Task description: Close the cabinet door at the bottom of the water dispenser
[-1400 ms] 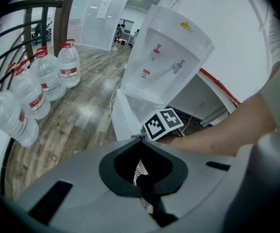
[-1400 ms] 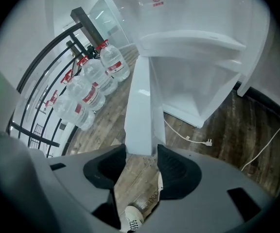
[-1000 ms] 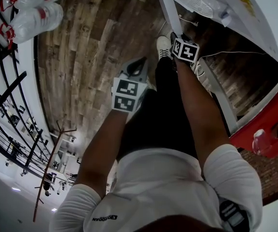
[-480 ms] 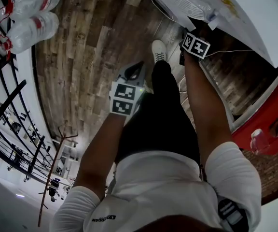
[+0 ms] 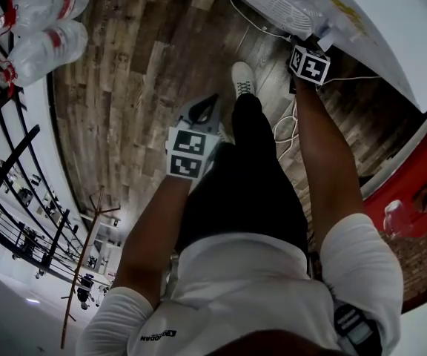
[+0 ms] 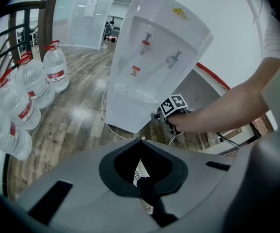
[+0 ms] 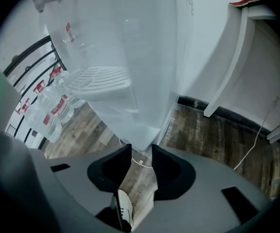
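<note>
One plank floor [image 5: 139, 65], wood-grained, lying under everything listed here

One white water dispenser [image 6: 154, 52], upright on that floor, at the upper right of the head view

One cabinet door [image 6: 125, 113], the plain lower front panel under the drip tray [image 7: 98, 81]; it lies against the dispenser's body, and whether it is fully home cannot be told

Several large water bottles [image 5: 43, 28], clear with red labels, grouped on the floor by a black railing [image 5: 6, 162], well apart from the dispenser

One person seen from above: white top, dark trouser leg [image 5: 254, 176], both arms reaching down and forward

One right gripper [image 7: 141, 148], its marker cube [image 5: 310, 64] on top, held at the dispenser's lower corner. Its jaws have just been closing and stand partly apart. Nothing is pinched between the pads and only floor shows in the gap. The cabinet's corner sits right at the tips; touching or not cannot be told

One left gripper [image 6: 142, 140], held low beside the leg and well clear of the dispenser, jaws clenched tip to tip on nothing

One white shoe [image 5: 245, 76], on the floor between the two grippers

One white cable [image 5: 284, 128], looped on the floor near the dispenser's foot

Two taps on the dispenser's upper front: a red tap [image 6: 145, 43] and a grey tap [image 6: 174, 58]
</note>
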A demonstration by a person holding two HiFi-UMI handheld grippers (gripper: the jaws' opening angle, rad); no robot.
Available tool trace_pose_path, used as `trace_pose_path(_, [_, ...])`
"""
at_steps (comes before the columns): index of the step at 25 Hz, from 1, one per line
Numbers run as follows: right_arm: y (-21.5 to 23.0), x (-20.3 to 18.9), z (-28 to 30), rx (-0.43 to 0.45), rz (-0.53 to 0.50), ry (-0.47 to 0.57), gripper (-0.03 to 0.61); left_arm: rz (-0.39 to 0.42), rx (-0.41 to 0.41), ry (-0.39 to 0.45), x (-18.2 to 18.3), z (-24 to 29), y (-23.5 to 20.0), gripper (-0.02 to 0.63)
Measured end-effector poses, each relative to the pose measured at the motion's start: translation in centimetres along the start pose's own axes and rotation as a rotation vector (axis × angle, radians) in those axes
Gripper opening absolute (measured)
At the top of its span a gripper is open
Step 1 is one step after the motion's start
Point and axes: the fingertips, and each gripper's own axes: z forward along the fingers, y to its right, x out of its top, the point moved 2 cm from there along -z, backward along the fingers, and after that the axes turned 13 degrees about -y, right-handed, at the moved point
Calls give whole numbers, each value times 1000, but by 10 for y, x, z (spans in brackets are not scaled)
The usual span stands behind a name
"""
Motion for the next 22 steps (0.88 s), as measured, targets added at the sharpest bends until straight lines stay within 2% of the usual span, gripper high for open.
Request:
trace_pose_path(9, [16,15,3,-56,-39,20,147,-3,-5,1,1,5,0,-3])
trace_pose_path(22, [16,16,1,-73,-5,0,147,0,8,15,12,-2,-6,-3])
